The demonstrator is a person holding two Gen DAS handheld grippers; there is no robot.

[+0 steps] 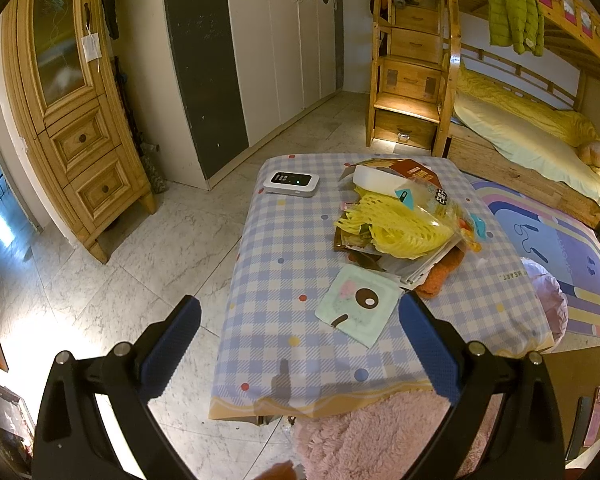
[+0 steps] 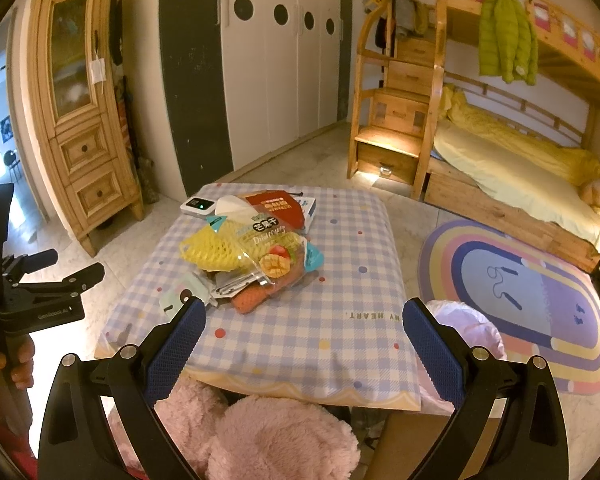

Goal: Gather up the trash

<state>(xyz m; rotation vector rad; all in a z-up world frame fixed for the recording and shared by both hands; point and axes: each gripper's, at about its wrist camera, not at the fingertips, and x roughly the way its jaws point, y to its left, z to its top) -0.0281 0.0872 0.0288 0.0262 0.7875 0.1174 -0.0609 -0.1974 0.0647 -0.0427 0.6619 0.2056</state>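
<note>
Hovering above the near edge of the surface [image 1: 260, 280], left tool [image 1: 300, 344] spread wide, nothing between the fingers. Looks like the start of collecting: trash pile [image 1: 396, 220] untouched, heaped right of centre on the checked cloth. Nearest piece: pale green packet [image 1: 356, 308], flat, just ahead of the right finger, touching the pile's edge. Next move, likely: drop forward, close on that packet's edge; thin and flat, so hard to pinch. White device [image 1: 292, 183] at the far left, well apart from the pile, probably not trash. Pink fluffy cloth [image 1: 380, 432] below the near edge.

From the right wrist: right tool [image 2: 304, 336] likewise wide open and empty, over the near edge. Same pile [image 2: 252, 248] ahead, yellow net [image 2: 212, 252] and mango bag [image 2: 272, 256] on top, orange cloth [image 2: 252, 296] beneath. Pink bin bag [image 2: 472, 328] just beside the surface's right edge, a likely drop spot. Left tool's body [image 2: 32, 292] at far left, clear of the path.
</note>
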